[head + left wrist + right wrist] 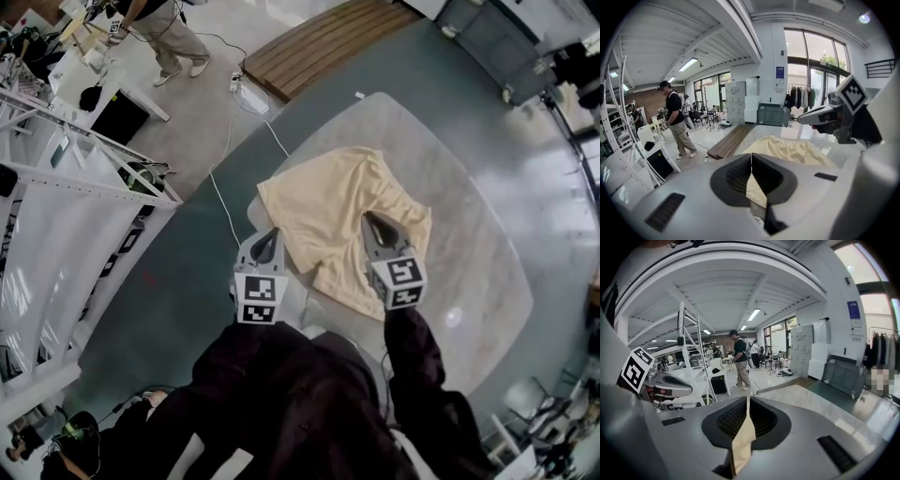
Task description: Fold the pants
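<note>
Pale yellow pants (333,202) lie spread and partly doubled over on a light marble table (473,281). My left gripper (272,234) is shut on the cloth at the pants' near left edge. In the left gripper view a strip of yellow cloth (754,187) is pinched between its closed jaws, with the rest of the pants (792,150) lying beyond. My right gripper (367,217) is shut on the pants near their near right part. In the right gripper view a yellow fold (742,439) hangs out of its closed jaws.
A white metal rack (84,183) stands left of the table. A white cable (221,202) runs across the floor to the table's edge. A wooden platform (319,42) lies beyond the table. A person (164,33) stands at the far left.
</note>
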The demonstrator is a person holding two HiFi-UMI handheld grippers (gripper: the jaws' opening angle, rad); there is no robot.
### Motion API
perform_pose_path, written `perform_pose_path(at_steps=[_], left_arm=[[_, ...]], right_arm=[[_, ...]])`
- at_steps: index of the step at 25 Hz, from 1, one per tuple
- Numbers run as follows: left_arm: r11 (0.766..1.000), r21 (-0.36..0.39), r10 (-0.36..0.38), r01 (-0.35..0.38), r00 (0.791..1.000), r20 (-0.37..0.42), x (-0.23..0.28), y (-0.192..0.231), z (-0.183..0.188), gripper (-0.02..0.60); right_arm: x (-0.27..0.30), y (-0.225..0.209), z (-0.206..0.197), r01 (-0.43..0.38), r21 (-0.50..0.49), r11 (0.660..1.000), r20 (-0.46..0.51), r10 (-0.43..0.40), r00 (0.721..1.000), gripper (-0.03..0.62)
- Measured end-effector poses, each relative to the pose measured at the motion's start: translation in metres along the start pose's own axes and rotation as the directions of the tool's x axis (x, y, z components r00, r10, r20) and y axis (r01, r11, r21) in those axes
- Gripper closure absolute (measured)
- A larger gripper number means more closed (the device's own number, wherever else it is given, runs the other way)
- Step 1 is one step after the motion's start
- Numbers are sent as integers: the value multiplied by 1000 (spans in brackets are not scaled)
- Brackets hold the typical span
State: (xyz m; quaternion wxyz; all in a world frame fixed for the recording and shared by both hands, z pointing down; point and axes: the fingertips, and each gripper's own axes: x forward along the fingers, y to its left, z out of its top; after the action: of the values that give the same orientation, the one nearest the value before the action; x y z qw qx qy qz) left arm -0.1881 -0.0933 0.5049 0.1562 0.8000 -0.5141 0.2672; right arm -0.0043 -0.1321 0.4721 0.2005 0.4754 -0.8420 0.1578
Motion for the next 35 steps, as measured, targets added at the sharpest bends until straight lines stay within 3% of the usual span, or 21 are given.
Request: perform_pose_path(at_steps=[6, 9, 24, 35], left_arm=[[1000, 18, 11, -9, 995, -99, 31, 31, -16, 577], [1000, 19, 8, -5, 992, -129, 48, 41, -21, 566], [994, 100, -2, 32, 960, -278, 111, 87, -49, 506], [990, 118, -30, 80, 927, -373, 147, 105, -70, 495]], right_arm=[[44, -20, 1, -30, -85, 996, -103, 21, 994, 583], [67, -27, -6, -63, -108, 992, -162, 45, 986, 519], [143, -79, -35, -126, -282, 951, -359, 17, 933, 501], [177, -130, -60, -111, -254, 961, -448, -16, 894, 500]])
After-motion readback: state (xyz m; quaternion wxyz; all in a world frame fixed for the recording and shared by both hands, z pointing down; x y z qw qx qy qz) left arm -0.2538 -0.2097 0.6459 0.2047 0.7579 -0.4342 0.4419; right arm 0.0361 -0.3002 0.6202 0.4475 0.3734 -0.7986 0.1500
